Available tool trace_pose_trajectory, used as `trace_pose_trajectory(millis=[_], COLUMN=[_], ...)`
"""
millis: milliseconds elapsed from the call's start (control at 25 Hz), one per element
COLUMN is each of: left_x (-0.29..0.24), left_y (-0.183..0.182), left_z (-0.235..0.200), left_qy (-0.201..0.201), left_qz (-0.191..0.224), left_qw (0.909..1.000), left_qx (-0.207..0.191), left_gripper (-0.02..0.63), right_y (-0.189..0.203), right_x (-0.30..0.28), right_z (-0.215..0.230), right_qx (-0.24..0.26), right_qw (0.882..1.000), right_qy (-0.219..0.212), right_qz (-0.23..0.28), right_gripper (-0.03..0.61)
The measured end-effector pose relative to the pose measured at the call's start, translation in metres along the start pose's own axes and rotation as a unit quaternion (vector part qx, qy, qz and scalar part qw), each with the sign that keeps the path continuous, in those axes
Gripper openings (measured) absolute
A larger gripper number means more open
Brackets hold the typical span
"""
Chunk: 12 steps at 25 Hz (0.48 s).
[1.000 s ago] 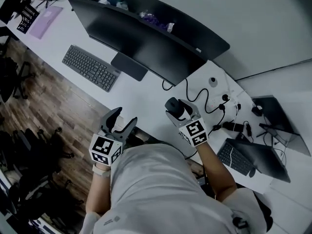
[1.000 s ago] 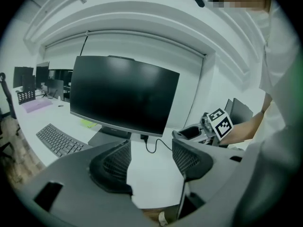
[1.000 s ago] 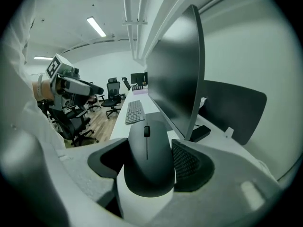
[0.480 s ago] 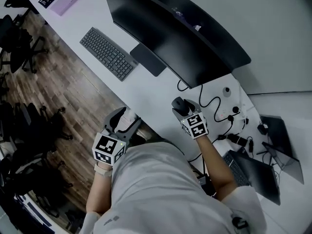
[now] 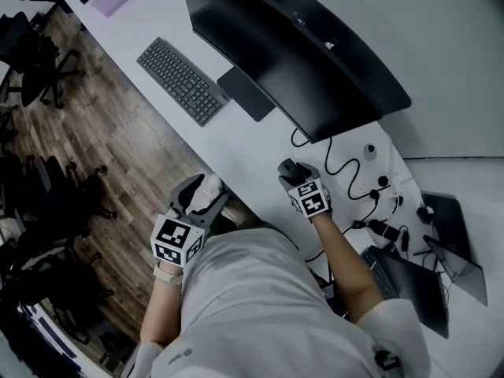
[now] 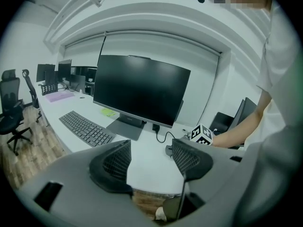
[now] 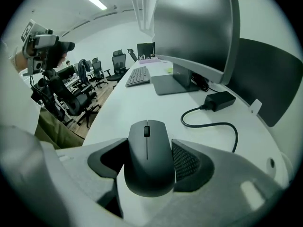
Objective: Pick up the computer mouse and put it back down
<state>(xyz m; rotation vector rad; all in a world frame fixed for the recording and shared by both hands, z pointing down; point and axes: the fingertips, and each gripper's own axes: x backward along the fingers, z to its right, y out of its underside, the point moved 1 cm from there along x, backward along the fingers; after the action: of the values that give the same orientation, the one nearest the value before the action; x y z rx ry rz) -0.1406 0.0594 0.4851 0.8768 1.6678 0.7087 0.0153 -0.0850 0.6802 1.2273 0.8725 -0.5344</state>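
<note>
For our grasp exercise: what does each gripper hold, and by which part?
The right gripper holds the computer mouse by its two sides; the left gripper holds nothing.

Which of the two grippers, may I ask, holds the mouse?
The right gripper: its jaws hold the computer mouse, while the left gripper is open and empty.

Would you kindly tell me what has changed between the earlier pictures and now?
Nothing was taken up or let go. The right tongs still grip the computer mouse by the black cable. The left tongs stay open and empty off the desk edge. Only the head camera's framing shifted.
</note>
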Motion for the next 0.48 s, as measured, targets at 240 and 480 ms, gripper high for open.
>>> trace_pose_trajectory(millis=[240, 480], left_x=[0.001, 0.002], left_y=[0.000, 0.002], left_z=[0.000, -0.001], left_qy=[-0.004, -0.007], left_qz=[0.000, -0.004], left_qw=[1.0000, 1.0000], left_qx=[0.000, 0.001], left_gripper=[0.266, 0.267], right_y=[0.016, 0.019], right_x=[-0.008, -0.014], right_z=[0.005, 0.007], right_qx=[-0.006, -0.003], right_qw=[1.000, 1.000], right_qy=[0.007, 0.010], right_qz=[-0.019, -0.023], right_gripper=[0.291, 0.291])
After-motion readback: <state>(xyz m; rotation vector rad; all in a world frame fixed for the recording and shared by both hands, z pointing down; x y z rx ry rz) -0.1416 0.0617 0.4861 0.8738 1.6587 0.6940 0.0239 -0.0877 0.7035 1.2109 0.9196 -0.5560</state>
